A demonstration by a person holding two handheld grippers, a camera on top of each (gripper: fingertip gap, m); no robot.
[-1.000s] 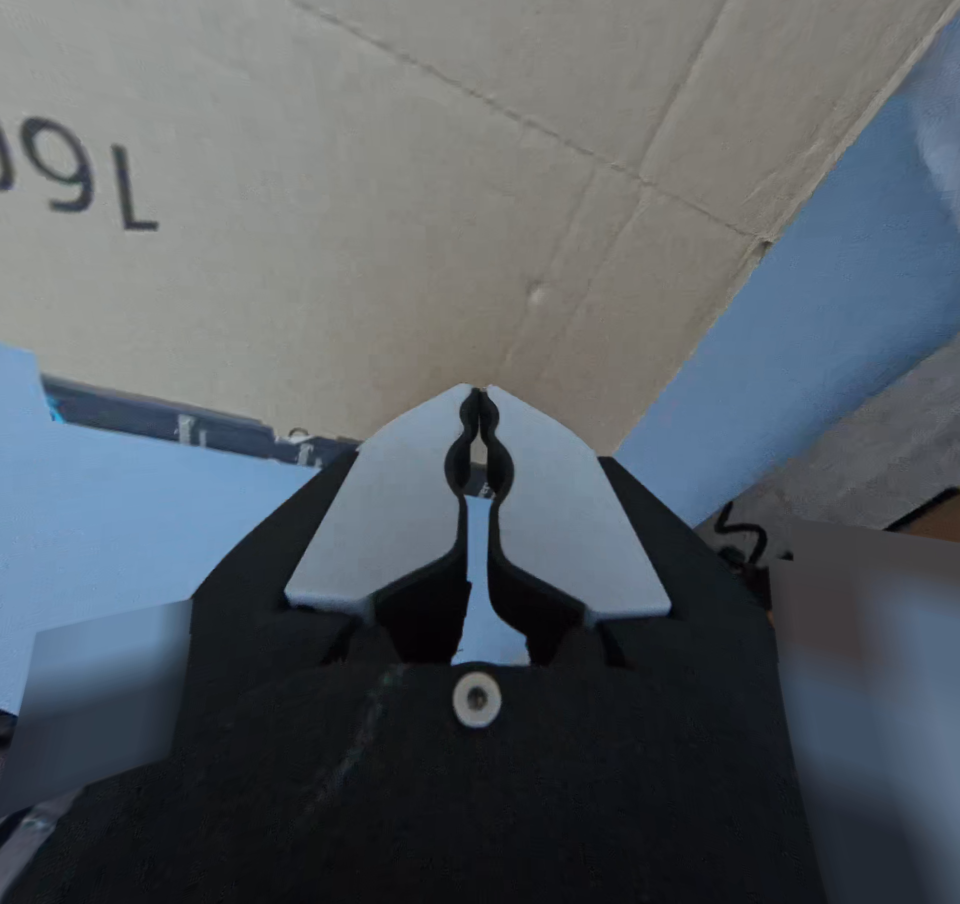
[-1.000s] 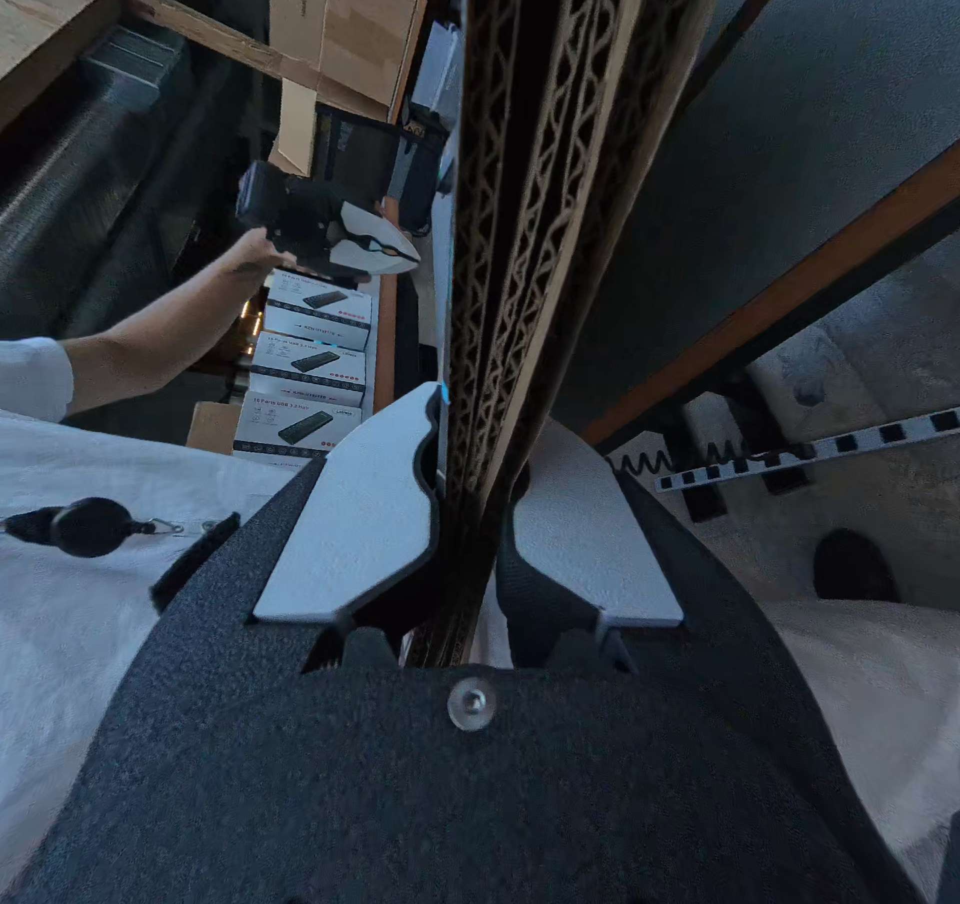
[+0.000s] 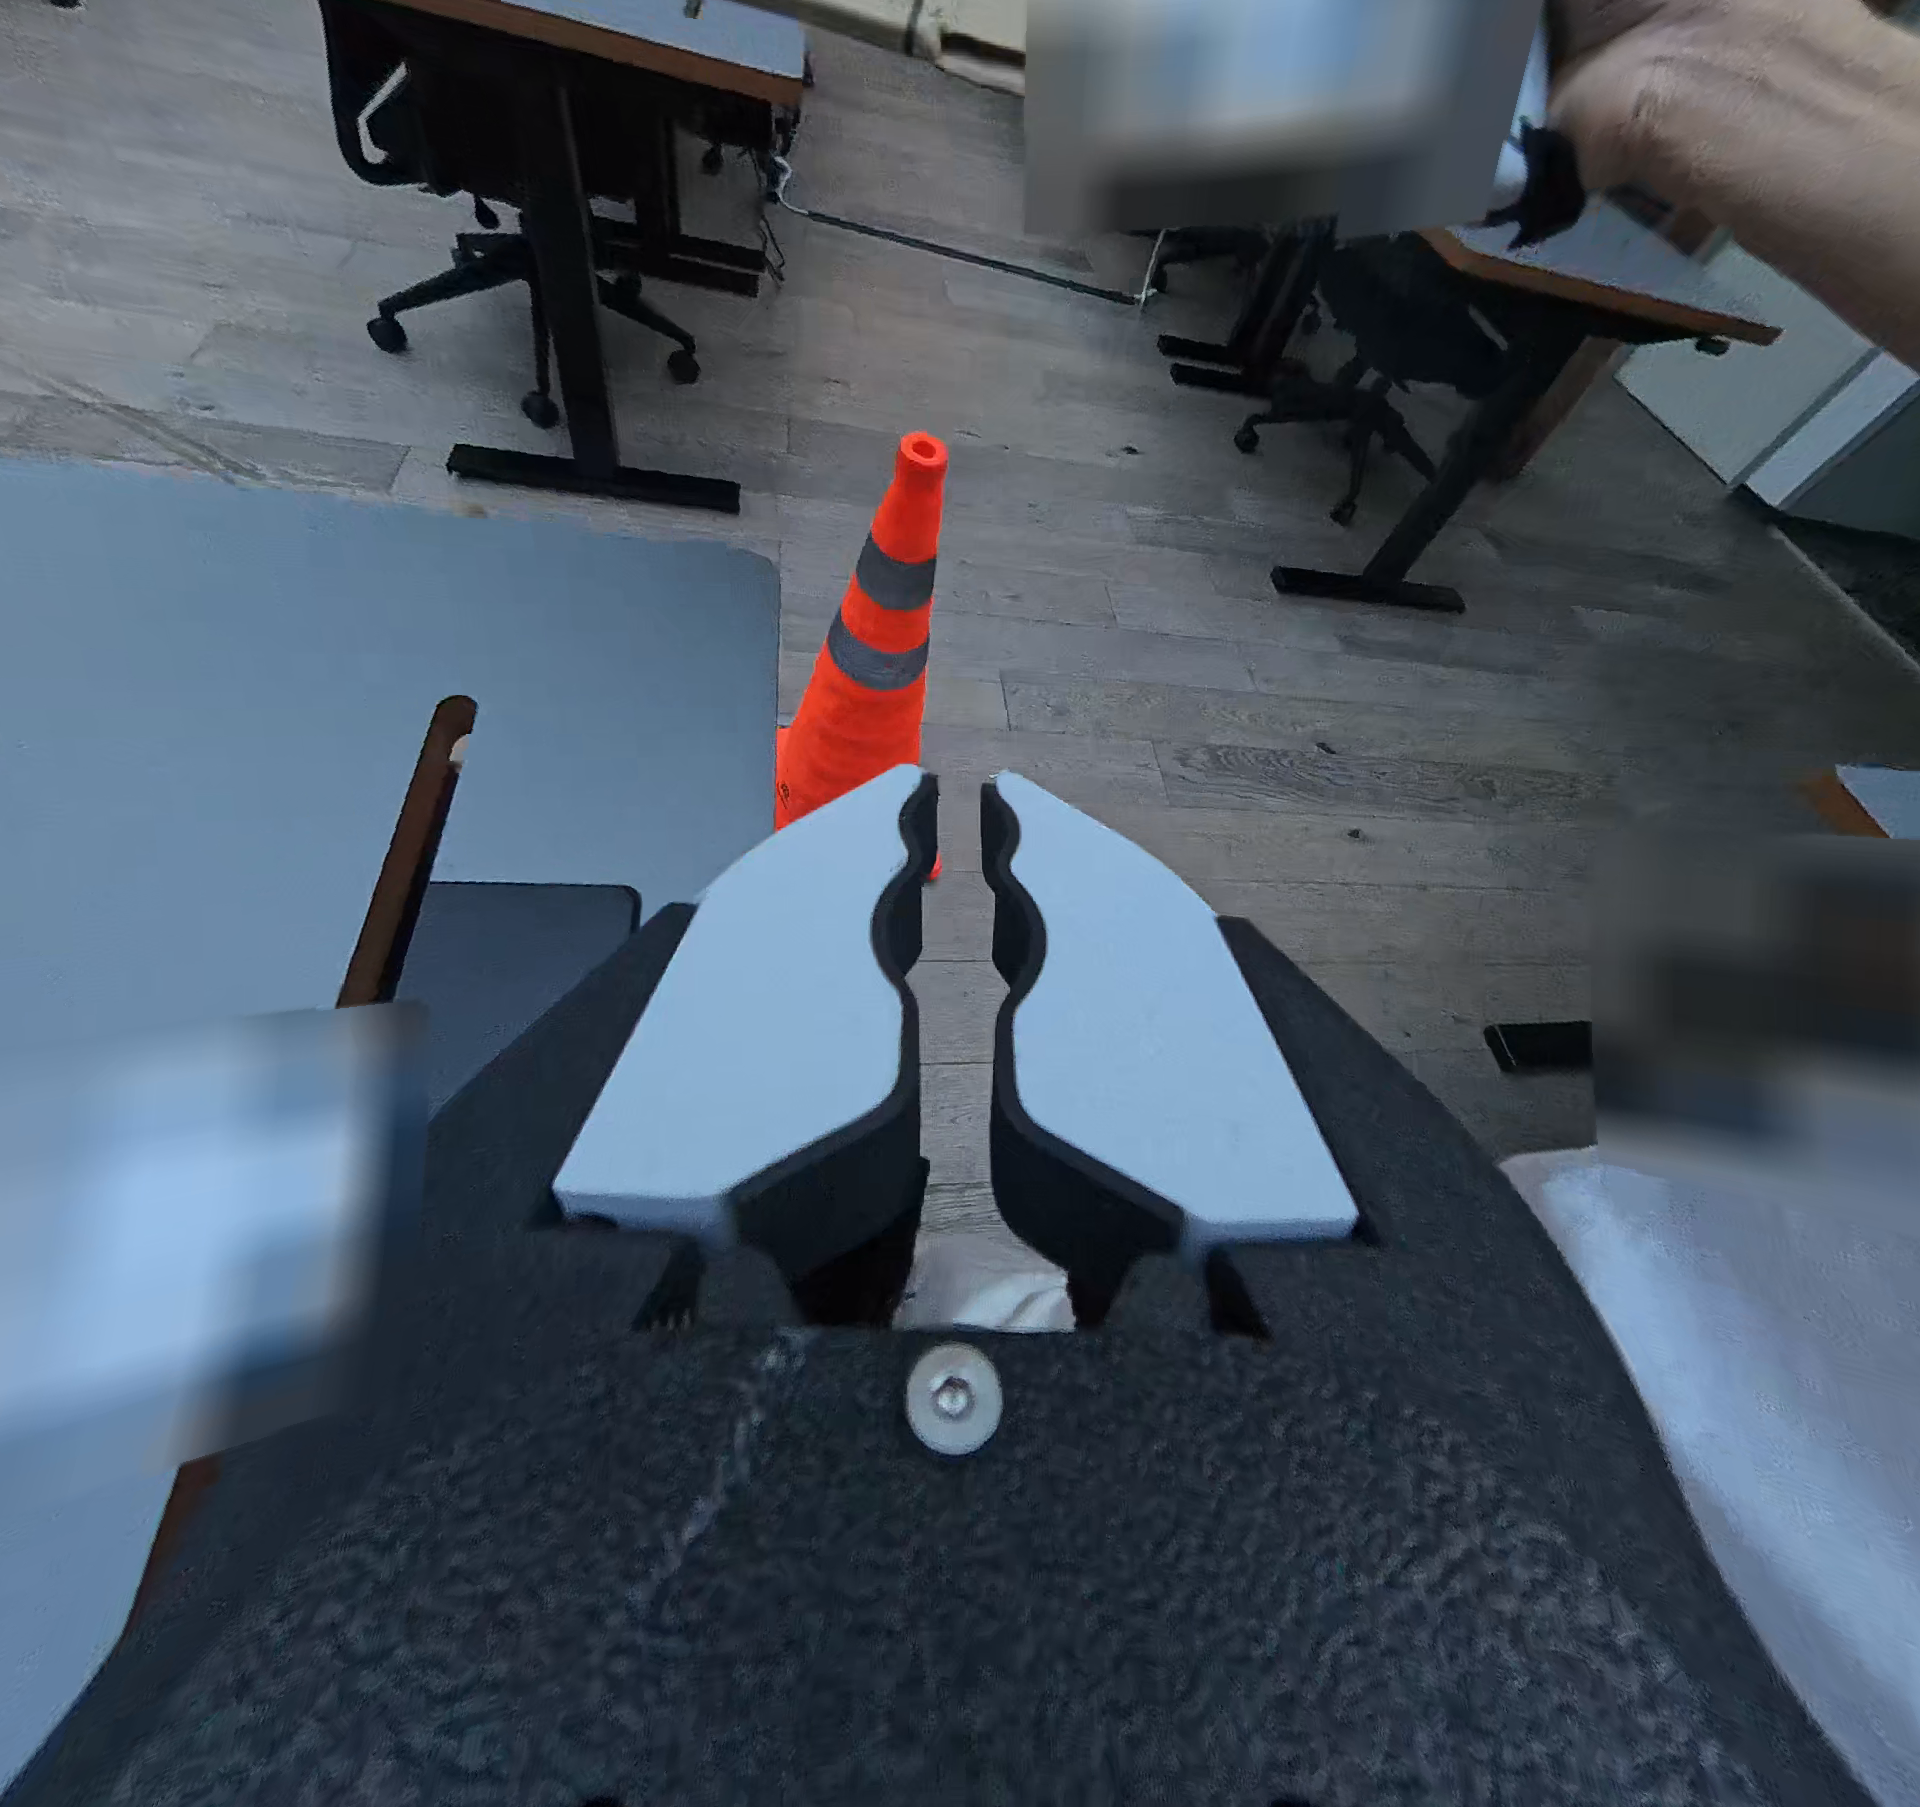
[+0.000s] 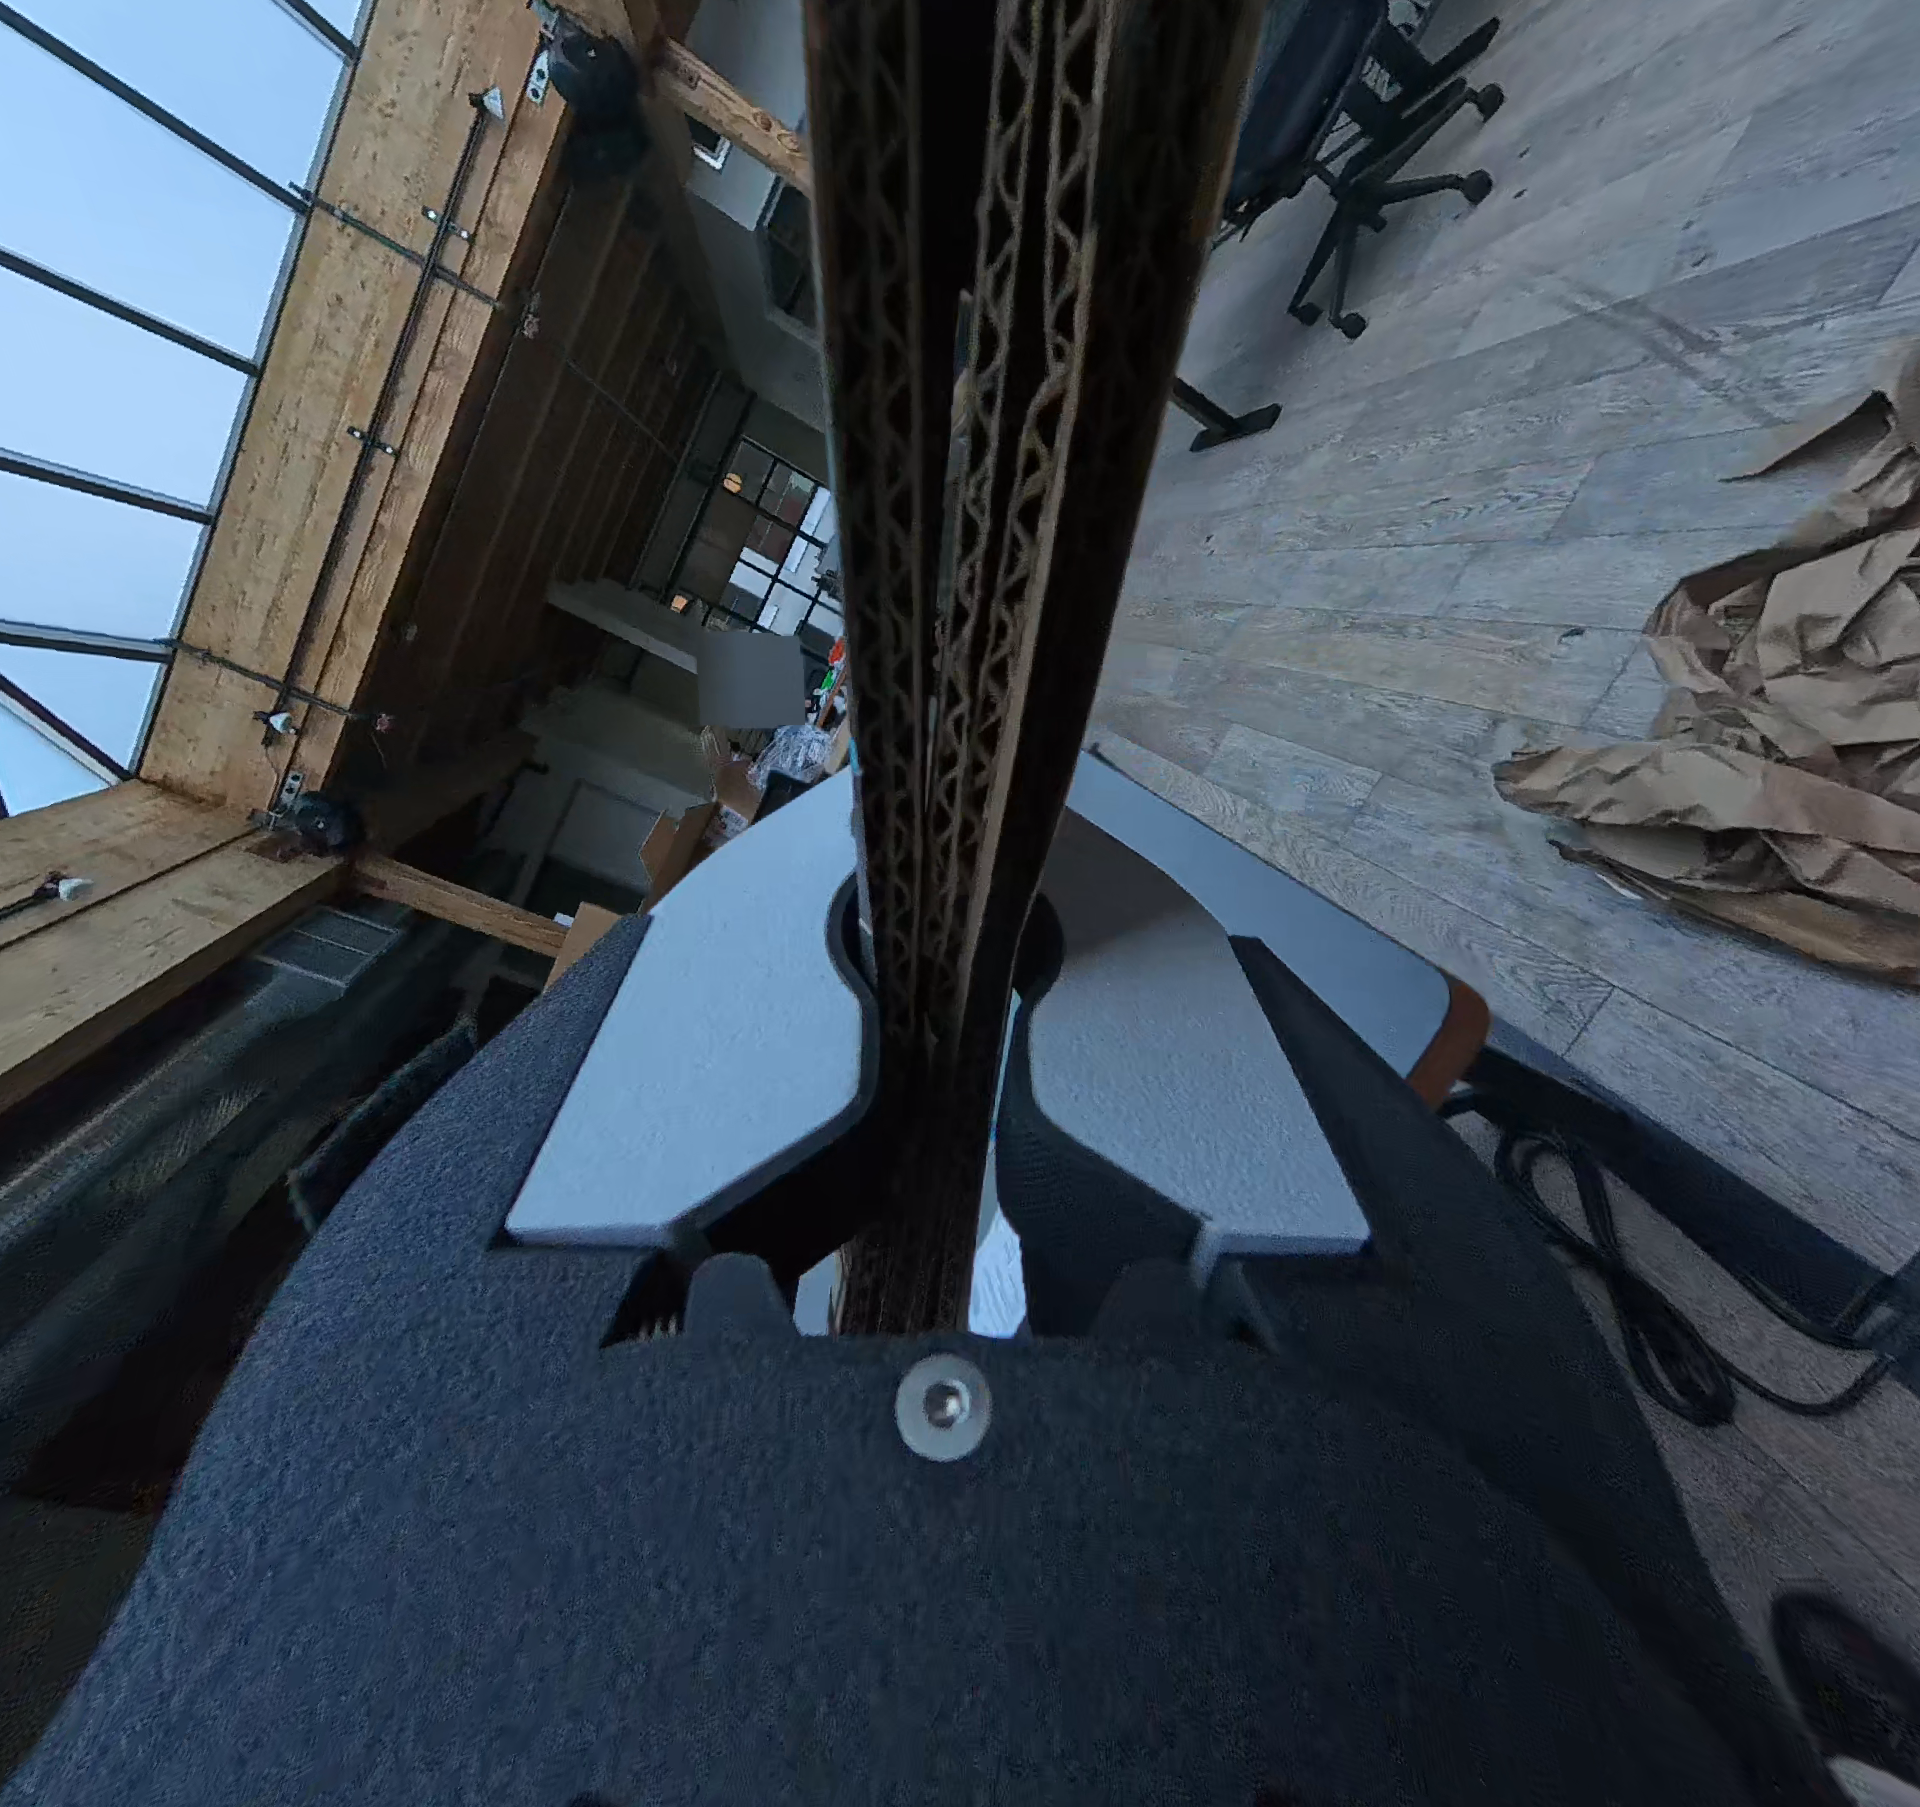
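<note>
- Corrugated cardboard (image 4: 935, 531) is clamped edge-on between the right gripper (image 4: 940, 884) fingers.
- Nothing is held by the left gripper (image 3: 958, 801), jaws slightly parted, an orange cone (image 3: 878, 635) seen just beyond.

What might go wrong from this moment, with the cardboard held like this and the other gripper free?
1. The right gripper clamps only the edge of the folded brown corrugated cardboard; the long sheet may pivot or slip out.
2. The left gripper, jaws slightly apart and empty, gives it no support.
3. The crumpled brown packing paper and orange traffic cone on the floor could trip the person.
</note>
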